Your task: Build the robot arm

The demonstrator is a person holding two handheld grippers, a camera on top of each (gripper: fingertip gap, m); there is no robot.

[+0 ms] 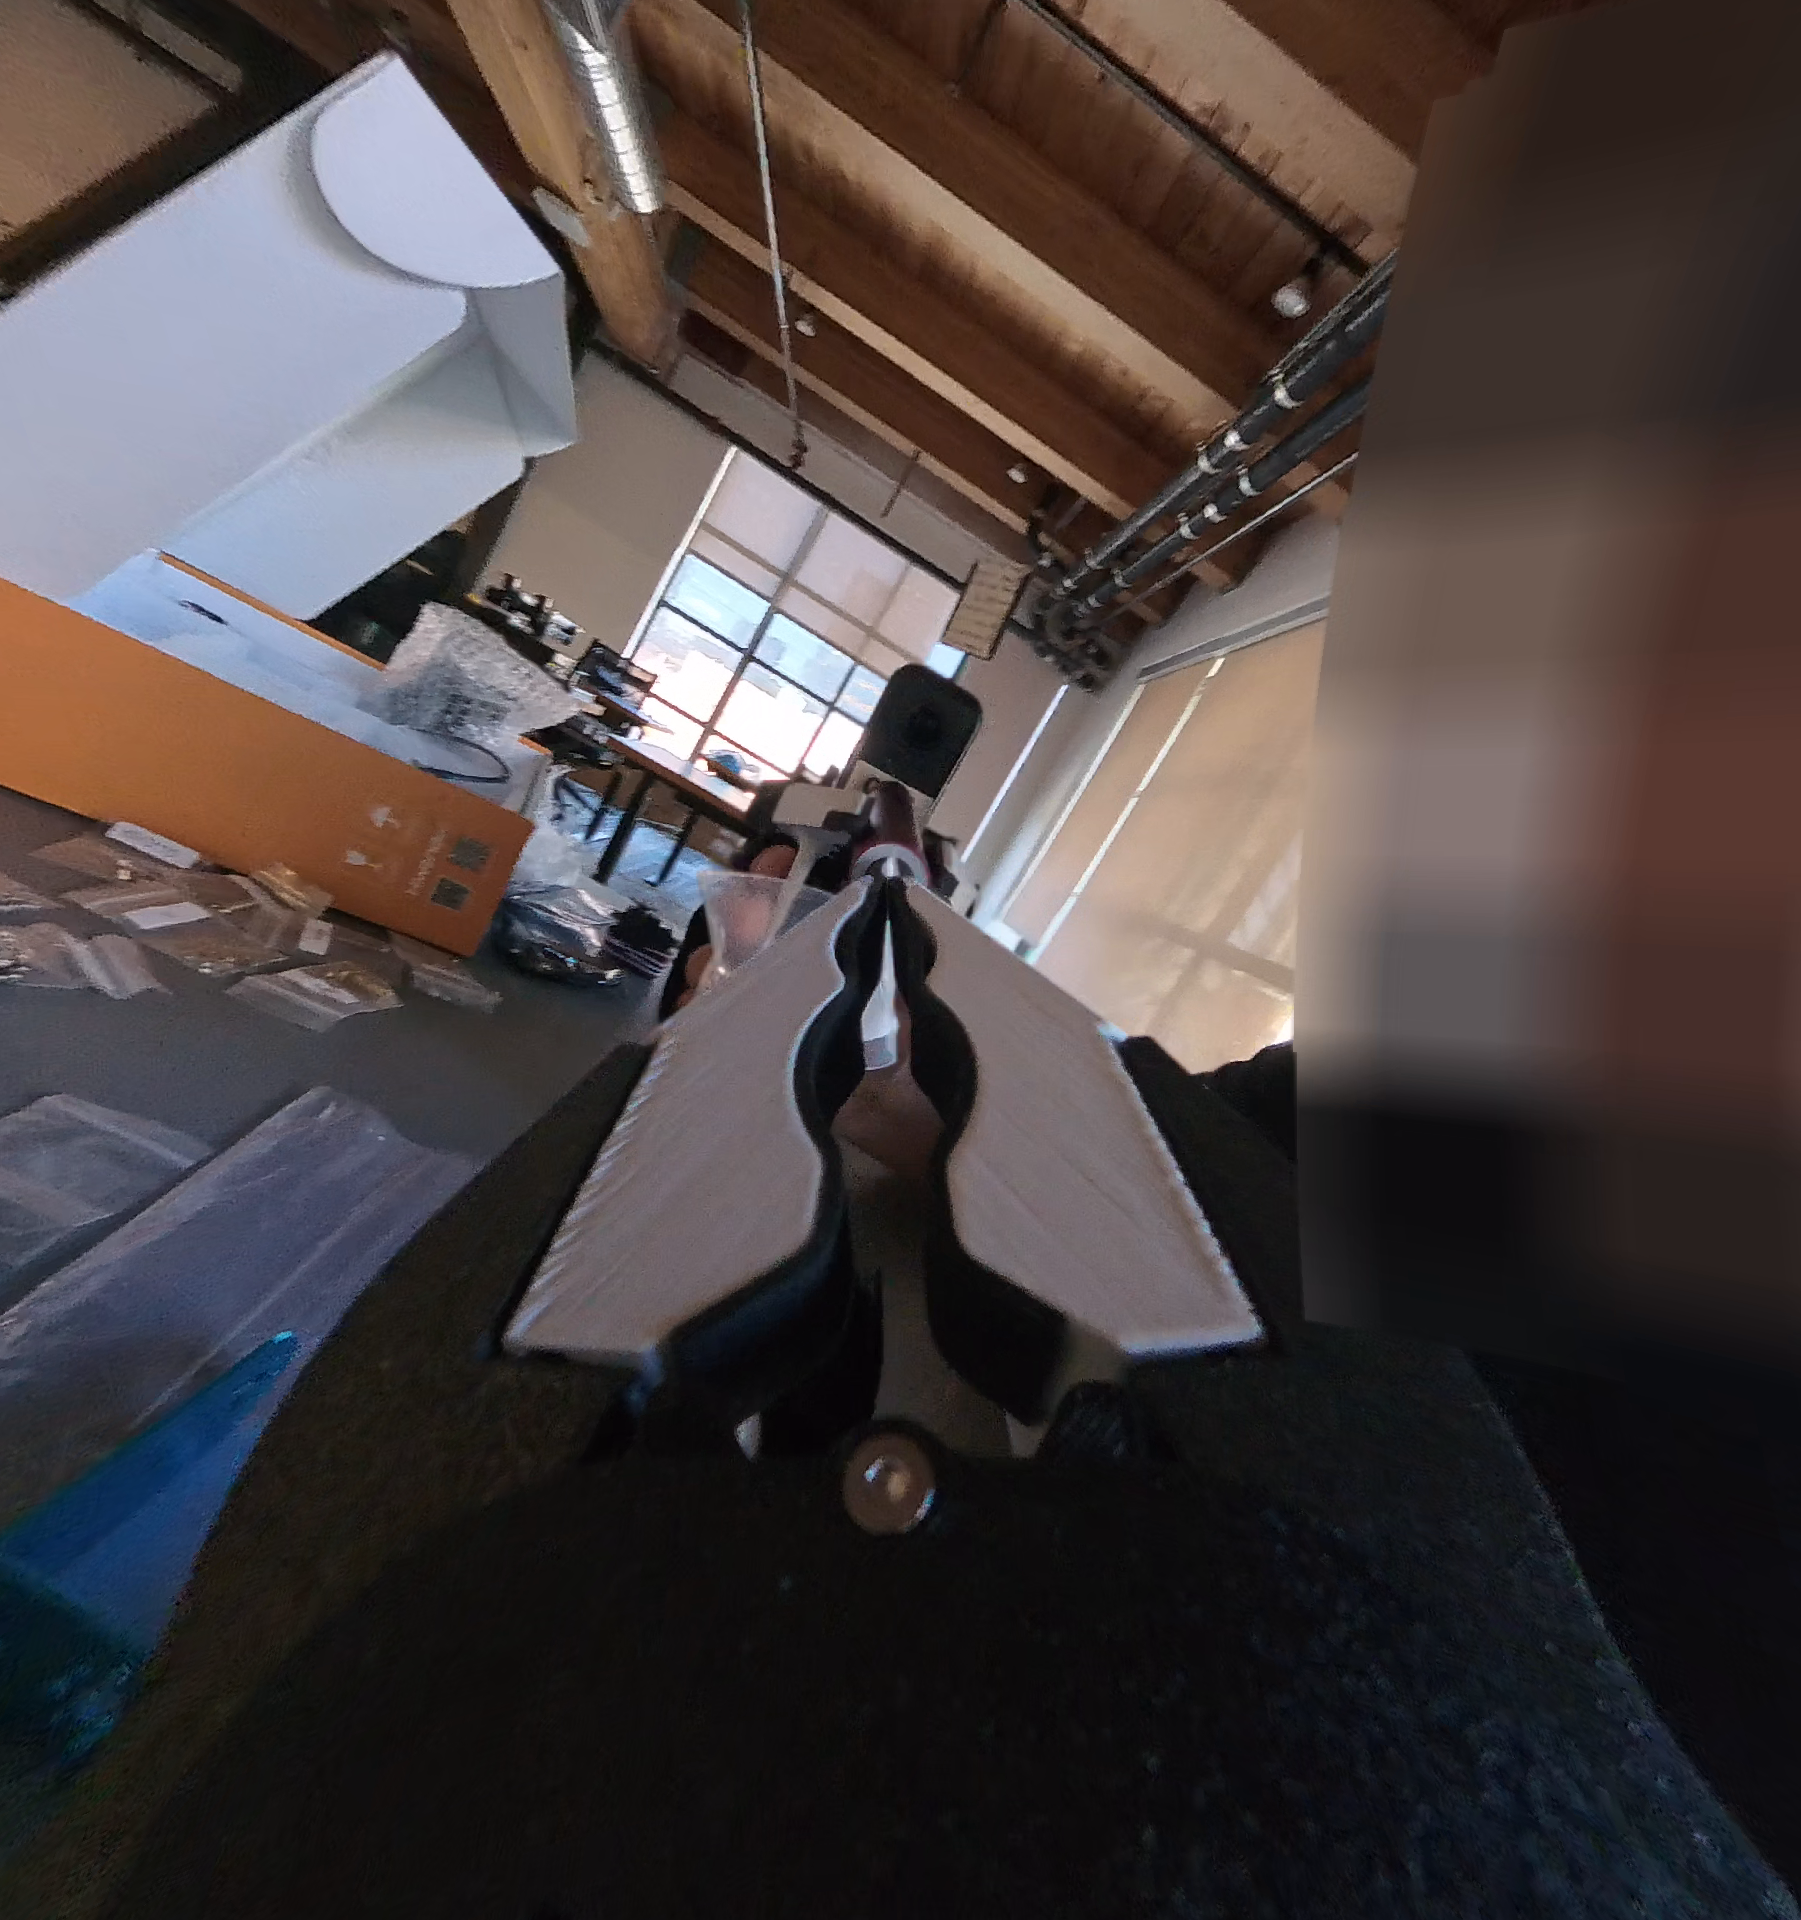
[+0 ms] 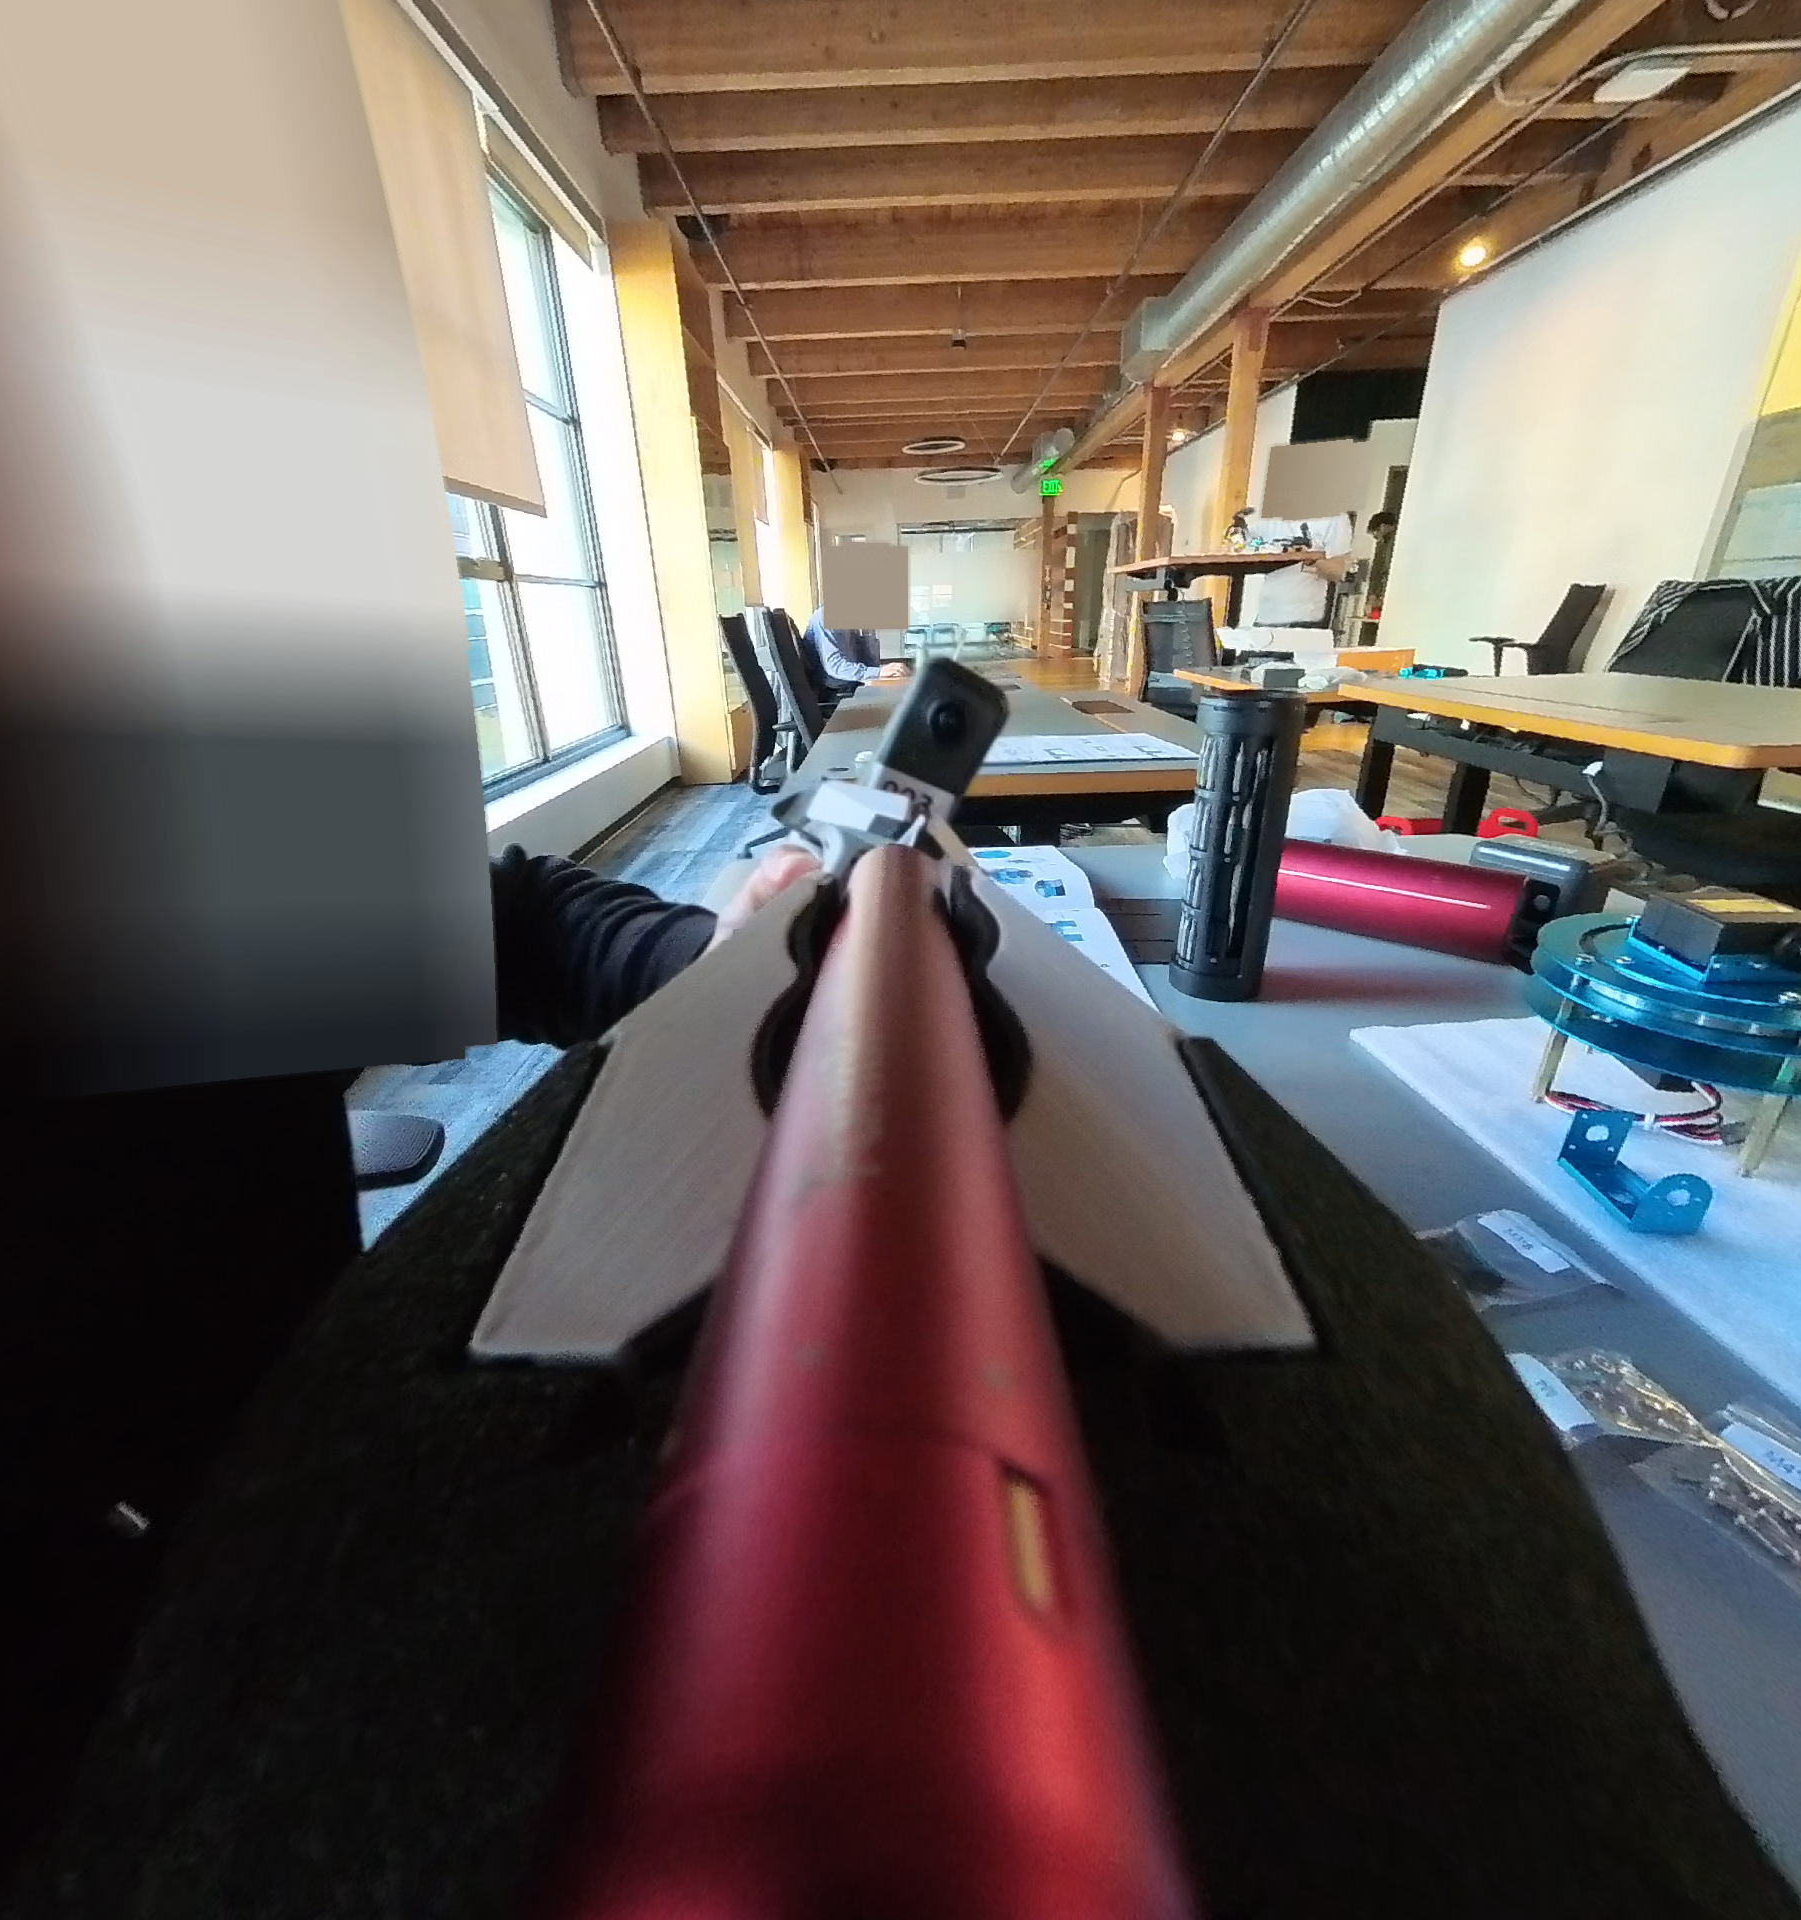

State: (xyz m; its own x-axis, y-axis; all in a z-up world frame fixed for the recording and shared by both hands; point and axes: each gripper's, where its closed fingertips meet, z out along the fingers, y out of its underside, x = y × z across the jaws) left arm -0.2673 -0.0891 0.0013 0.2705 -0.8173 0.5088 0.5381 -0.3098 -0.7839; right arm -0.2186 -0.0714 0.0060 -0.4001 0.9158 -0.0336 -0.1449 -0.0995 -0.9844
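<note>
The left gripper [image 1: 888, 896] has its white fingers with black wavy pads drawn nearly together on a thin white strip-like piece [image 1: 883, 987] that runs between them; what that piece belongs to cannot be told. Just beyond its tips sits the other gripper, facing it, with its black camera [image 1: 922, 727] on top.

The right gripper [image 2: 891, 868] is clamped on a long red metal tube [image 2: 875, 1299] that lies along its fingers from the near edge out to the tips, where it meets the left gripper [image 2: 875, 821] and a person's hand [image 2: 766, 883] in a black sleeve.

The work surface is a grey table [image 2: 1395, 997]. To the right stand a black perforated cylinder [image 2: 1234, 842], upright, and a second red cylinder [image 2: 1395, 899] lying on its side behind it. Farther right, a blue round layered plate assembly [image 2: 1696, 987] rests on a white foam sheet [image 2: 1478, 1070], with a small blue bracket [image 2: 1634, 1179] near it and clear bags of small hardware [image 2: 1644, 1403] at the near right.

In the left wrist view an orange cardboard box [image 1: 200, 769] lies on the table at left with its white flap [image 1: 231, 343] raised, and small clear bags [image 1: 200, 935] are scattered before it.

The room is an open office with a wooden beam ceiling [image 2: 927, 208], a silver duct [image 2: 1343, 197], tall windows [image 2: 543, 582] at left, long desks and black chairs [image 2: 1176, 644].
</note>
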